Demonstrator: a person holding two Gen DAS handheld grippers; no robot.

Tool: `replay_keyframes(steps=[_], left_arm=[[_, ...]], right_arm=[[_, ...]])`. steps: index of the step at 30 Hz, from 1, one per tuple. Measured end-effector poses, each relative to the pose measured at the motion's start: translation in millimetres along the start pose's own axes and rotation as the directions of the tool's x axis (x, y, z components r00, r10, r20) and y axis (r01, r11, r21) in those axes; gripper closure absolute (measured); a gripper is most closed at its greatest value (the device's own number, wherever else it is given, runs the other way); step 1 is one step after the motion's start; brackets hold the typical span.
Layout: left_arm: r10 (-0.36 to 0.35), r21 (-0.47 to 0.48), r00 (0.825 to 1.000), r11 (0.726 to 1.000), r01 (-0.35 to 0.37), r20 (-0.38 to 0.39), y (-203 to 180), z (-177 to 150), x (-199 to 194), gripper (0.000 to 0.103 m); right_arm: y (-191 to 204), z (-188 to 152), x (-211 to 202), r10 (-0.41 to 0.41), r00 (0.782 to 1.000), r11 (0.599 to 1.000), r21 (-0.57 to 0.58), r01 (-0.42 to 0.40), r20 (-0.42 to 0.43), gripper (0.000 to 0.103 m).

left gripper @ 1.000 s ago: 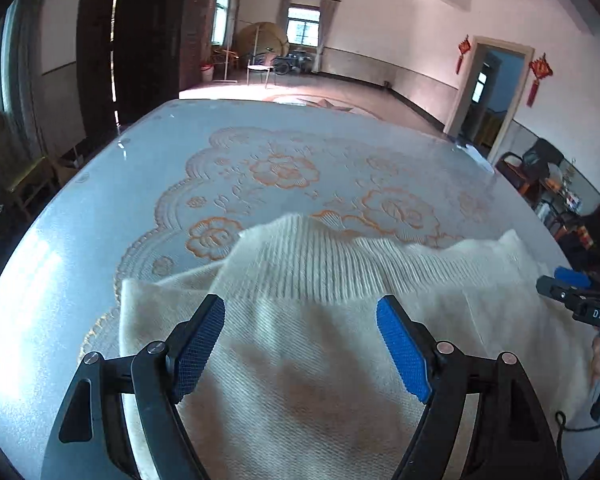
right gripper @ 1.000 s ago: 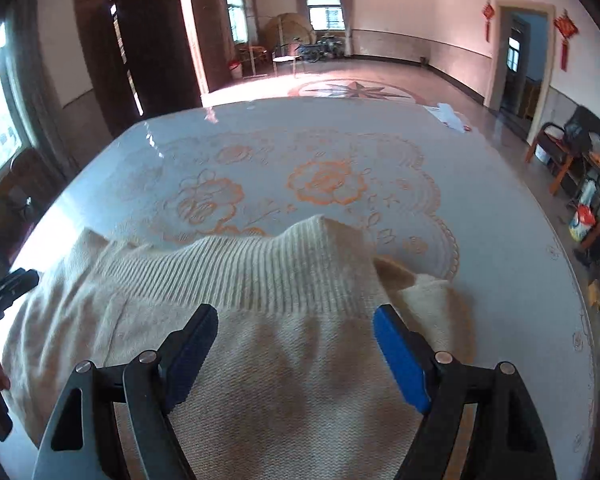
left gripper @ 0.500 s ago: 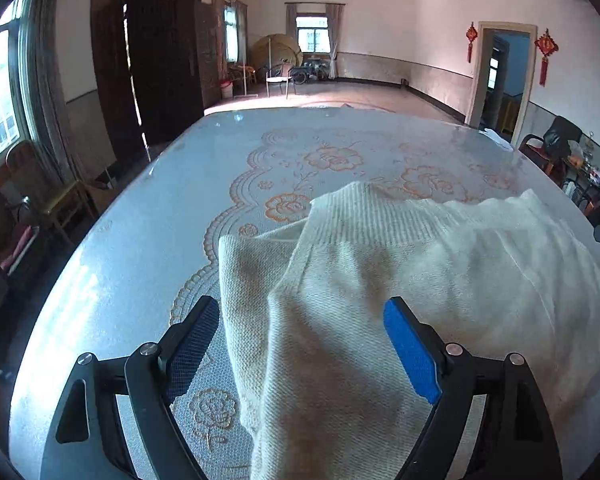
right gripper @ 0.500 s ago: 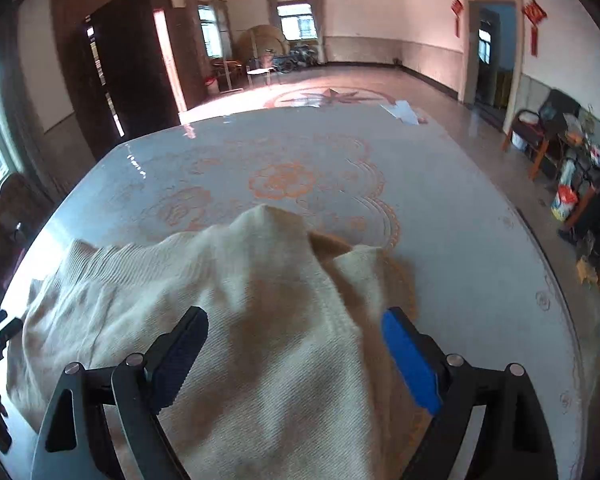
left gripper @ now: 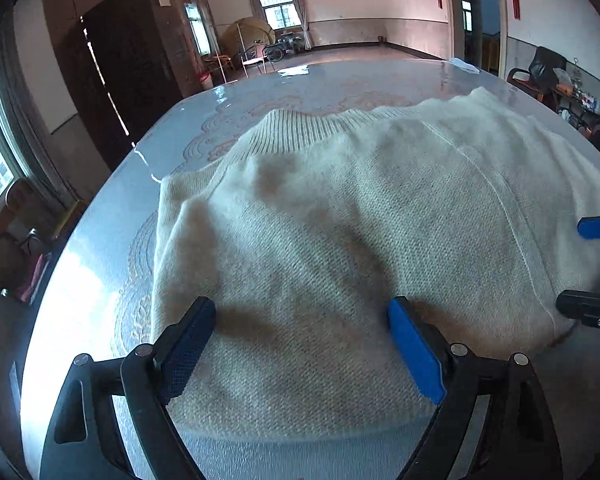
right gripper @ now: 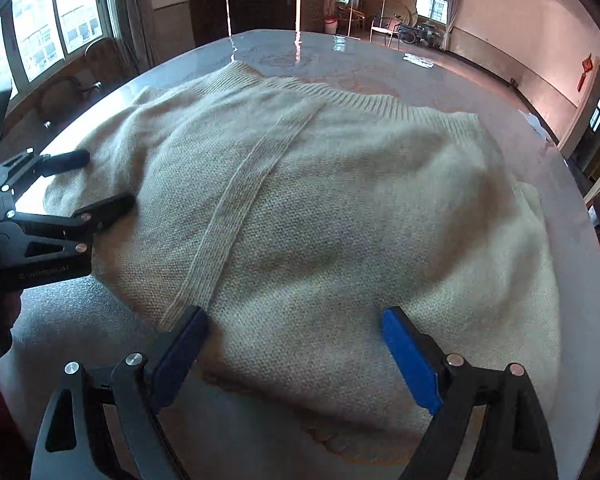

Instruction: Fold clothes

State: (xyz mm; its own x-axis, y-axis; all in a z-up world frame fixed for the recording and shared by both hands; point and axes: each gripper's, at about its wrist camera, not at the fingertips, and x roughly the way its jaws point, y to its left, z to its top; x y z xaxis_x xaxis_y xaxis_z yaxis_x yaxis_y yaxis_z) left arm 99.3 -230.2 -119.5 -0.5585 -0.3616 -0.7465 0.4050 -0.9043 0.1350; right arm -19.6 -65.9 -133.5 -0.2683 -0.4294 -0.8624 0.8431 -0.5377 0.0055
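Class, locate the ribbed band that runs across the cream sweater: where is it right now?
In the right wrist view, the band runs diagonally across the sweater, from the ribbed hem at the far edge to the right gripper's left finger.

Cream sweater (left gripper: 340, 232) spread on table (left gripper: 100, 248), perhaps folded, between wide jaws.

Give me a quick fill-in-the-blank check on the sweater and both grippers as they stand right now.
1. The cream knit sweater lies on the round ____.
2. Both the left gripper and the right gripper have their jaws ____.
3. The pads on each gripper's fingers are coloured ____.
4. In the right wrist view, the ribbed band ends beside that gripper's ____ finger.

Missing words: table; open; blue; left
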Motion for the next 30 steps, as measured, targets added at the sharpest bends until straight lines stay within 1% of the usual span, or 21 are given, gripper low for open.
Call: replay_keyframes(steps=[2,3,4,6,8,10,12,14,17,19,20,21,23,25,26,27,28,29,30], left_arm=[[-0.009,-0.044,1.000,0.999,0.008,-0.024,10.6,-4.3,-7.0,0.014],[-0.013,-0.066,0.999,0.998,0.011,-0.033,15.8,-5.3,-11.2,0.014],[-0.011,-0.082,0.999,0.997,0.008,-0.033,20.8,-4.4,-15.6,0.014],[0.026,-0.094,1.000,0.995,-0.026,-0.003,26.1,4.4,-23.0,0.014],[0.067,-0.109,0.998,0.992,-0.066,0.005,30.3,13.8,-19.2,0.014],[0.127,-0.108,0.992,0.986,-0.128,-0.010,33.9,19.3,-5.3,0.014],[0.182,-0.096,0.981,0.977,-0.189,-0.073,39.9,18.2,12.1,0.013],[0.159,-0.159,0.985,0.973,-0.169,-0.073,52.6,9.4,12.0,0.005],[0.132,-0.255,0.985,0.954,-0.156,-0.112,69.0,-3.6,7.9,0.002],[0.124,-0.317,0.981,0.934,-0.166,-0.148,77.0,-11.6,2.7,0.002],[0.114,-0.350,0.980,0.922,-0.165,-0.162,81.1,-15.3,-0.7,0.002],[0.100,-0.386,0.982,0.910,-0.155,-0.159,85.6,-18.4,-6.1,0.002],[0.113,-0.440,0.985,0.883,-0.161,-0.133,90.4,-22.1,-18.8,0.002],[0.145,-0.464,0.983,0.867,-0.181,-0.112,91.1,-26.4,-27.5,0.002],[0.161,-0.469,0.981,0.862,-0.192,-0.107,90.1,-28.1,-29.7,0.002],[0.172,-0.460,0.978,0.863,-0.209,-0.120,88.0,-27.8,-27.3,0.002],[0.177,-0.439,0.973,0.869,-0.226,-0.151,85.7,-27.3,-20.6,0.002],[0.182,-0.418,0.966,0.875,-0.243,-0.182,83.4,-26.8,-13.9,0.002],[0.187,-0.397,0.959,0.881,-0.259,-0.212,81.2,-26.4,-7.1,0.002]], right_arm=[[-2.2,-2.9,-6.1,0.007,1.000,1.000,-0.007,-0.007,-0.019,0.013],[-4.0,-3.1,-12.1,0.007,1.000,1.000,-0.011,-0.007,-0.012,0.013],[-8.9,-1.9,-21.8,0.007,1.000,1.000,-0.007,-0.007,0.023,0.013],[-24.9,4.4,-37.6,0.009,0.997,1.000,0.023,-0.011,0.081,0.013],[-46.9,14.5,-41.0,-0.015,0.995,0.998,0.067,0.008,0.099,0.013],[-68.8,21.0,-29.0,-0.061,0.995,0.993,0.102,0.054,0.073,0.013],[-90.4,21.2,-9.5,-0.083,0.996,0.988,0.129,0.079,0.022,0.013],[-111.9,14.8,2.6,-0.083,0.997,0.984,0.160,0.082,0.000,0.013],[-137.3,3.1,6.0,-0.083,0.997,0.979,0.184,0.082,-0.003,0.014],[-147.0,-0.5,-0.2,-0.098,0.995,0.978,0.183,0.097,-0.004,0.014],[-153.5,-1.4,-6.4,-0.099,0.995,0.974,0.207,0.095,0.009,0.014],[-160.0,-2.3,-12.6,-0.101,0.995,0.969,0.230,0.093,0.023,0.014],[-174.0,-5.2,-25.3,-0.081,0.995,0.953,0.295,0.062,0.052,0.014],[-184.9,-6.7,-30.2,-0.051,0.997,0.933,0.360,0.025,0.065,0.014],[-187.3,-7.3,-29.0,-0.023,0.997,0.926,0.378,-0.005,0.068,0.014],[-189.7,-6.7,-26.0,0.009,0.997,0.923,0.384,-0.037,0.074,0.014],[-192.2,-5.3,-21.7,0.029,0.997,0.921,0.385,-0.054,0.072,0.014],[-194.0,-2.8,-15.1,0.017,0.999,0.926,0.377,-0.035,0.050,0.014],[-194.3,-1.6,-8.6,-0.012,1.000,0.928,0.372,0.004,0.019,0.014]])
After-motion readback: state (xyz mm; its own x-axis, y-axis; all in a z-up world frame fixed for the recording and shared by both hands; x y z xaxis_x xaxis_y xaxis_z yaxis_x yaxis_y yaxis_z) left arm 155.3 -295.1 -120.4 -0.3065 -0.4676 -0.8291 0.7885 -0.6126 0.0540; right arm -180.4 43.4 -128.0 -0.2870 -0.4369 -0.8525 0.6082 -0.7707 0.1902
